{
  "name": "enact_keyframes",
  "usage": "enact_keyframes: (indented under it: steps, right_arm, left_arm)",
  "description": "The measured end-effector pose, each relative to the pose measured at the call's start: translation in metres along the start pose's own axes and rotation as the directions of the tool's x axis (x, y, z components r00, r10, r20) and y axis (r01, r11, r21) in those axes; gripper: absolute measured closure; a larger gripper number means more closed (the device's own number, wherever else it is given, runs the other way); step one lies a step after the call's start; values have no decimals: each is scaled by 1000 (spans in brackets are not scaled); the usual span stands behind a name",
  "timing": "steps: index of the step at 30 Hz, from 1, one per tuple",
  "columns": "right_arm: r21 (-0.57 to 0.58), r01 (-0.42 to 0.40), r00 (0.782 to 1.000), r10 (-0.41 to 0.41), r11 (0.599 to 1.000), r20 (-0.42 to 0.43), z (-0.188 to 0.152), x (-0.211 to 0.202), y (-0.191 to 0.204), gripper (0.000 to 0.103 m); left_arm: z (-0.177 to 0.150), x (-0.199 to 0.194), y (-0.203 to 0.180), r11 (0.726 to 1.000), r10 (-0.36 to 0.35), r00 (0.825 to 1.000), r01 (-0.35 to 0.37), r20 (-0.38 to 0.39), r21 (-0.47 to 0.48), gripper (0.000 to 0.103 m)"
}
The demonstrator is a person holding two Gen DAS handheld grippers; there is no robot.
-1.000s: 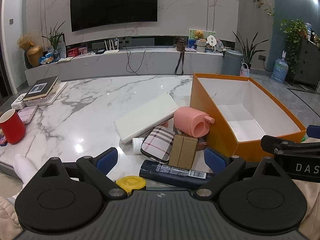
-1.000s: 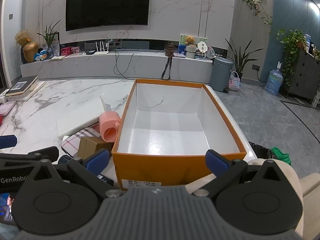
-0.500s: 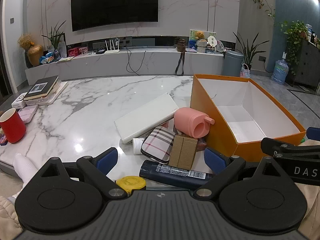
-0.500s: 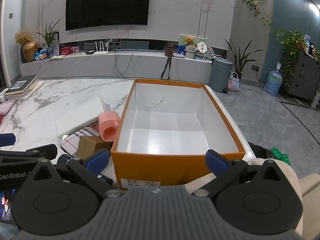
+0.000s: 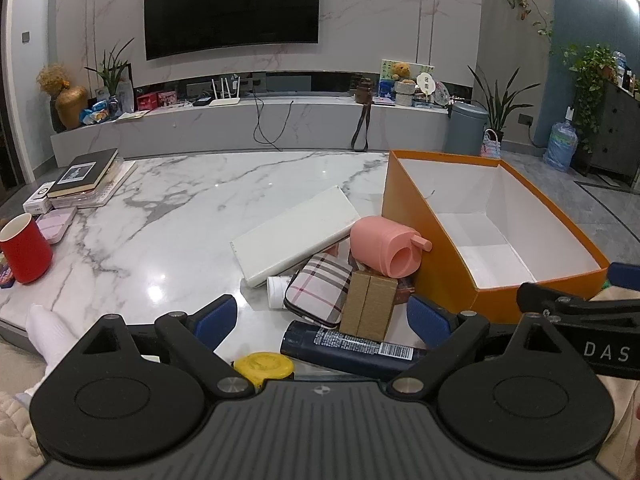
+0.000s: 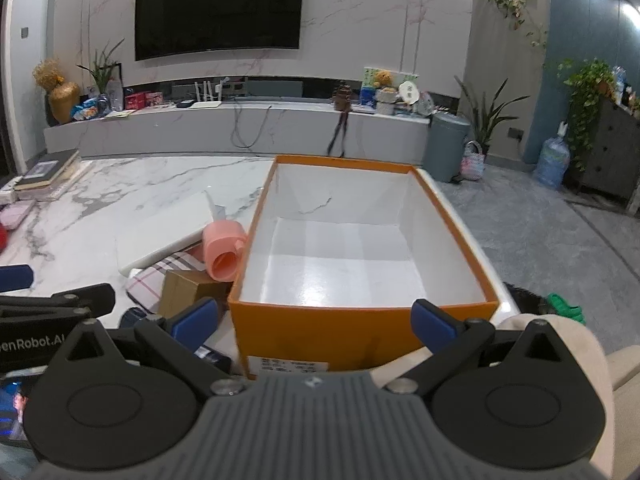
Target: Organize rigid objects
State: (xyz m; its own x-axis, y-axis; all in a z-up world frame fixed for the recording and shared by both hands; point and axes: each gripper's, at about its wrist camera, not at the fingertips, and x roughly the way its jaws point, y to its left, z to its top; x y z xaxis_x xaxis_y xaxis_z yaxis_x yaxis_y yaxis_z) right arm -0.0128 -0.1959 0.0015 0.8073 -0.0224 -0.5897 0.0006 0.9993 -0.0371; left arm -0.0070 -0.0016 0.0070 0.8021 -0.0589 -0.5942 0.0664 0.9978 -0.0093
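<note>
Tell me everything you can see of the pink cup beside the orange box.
The pink cup looks like matte plastic or silicone, lying on its side with its open mouth facing the cameras and a short stub at the rim. It rests on the pile, over the brown cardboard box, close against the orange box. Neither gripper touches it.

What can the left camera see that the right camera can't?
Only the left wrist view shows the red cup, the yellow lid and the barcode on the dark bottle. Only the right wrist view shows the label on the orange box's near wall, and green slippers on the floor. Both show the pink jug, plaid case, brown carton, white slab and the empty box.
</note>
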Motion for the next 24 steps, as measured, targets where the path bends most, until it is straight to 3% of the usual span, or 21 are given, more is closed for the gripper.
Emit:
enact_keyframes:
  steps: [7, 10, 13, 17, 21, 24]
  right_arm:
    - [-23, -18, 999, 19, 1000, 40, 9, 5, 5, 2]
    - [-79, -45, 999, 47, 996, 23, 16, 14, 12, 2]
    - [-129, -86, 996, 81, 988, -42, 23, 27, 21, 2]
    - [-172, -148, 988, 138, 974, -65, 31, 39, 33, 3]
    - [-259, -198, 980, 185, 945, -74, 38, 44, 50, 23]
    - [-332, -246, 969, 227, 910, -97, 41, 49, 67, 28]
  left_arm:
    - [16, 2, 20, 999, -29, 1000, 28, -10, -15, 0]
    - [23, 8, 32, 996, -81, 996, 80, -41, -27, 0]
    - [29, 16, 47, 992, -122, 990, 121, -74, -19, 16]
    - [33, 30, 64, 993, -121, 983, 120, -137, -18, 24]
    - [37, 39, 69, 989, -137, 973, 143, -183, 20, 34]
    - [37, 47, 69, 984, -151, 961, 168, -233, 58, 40]
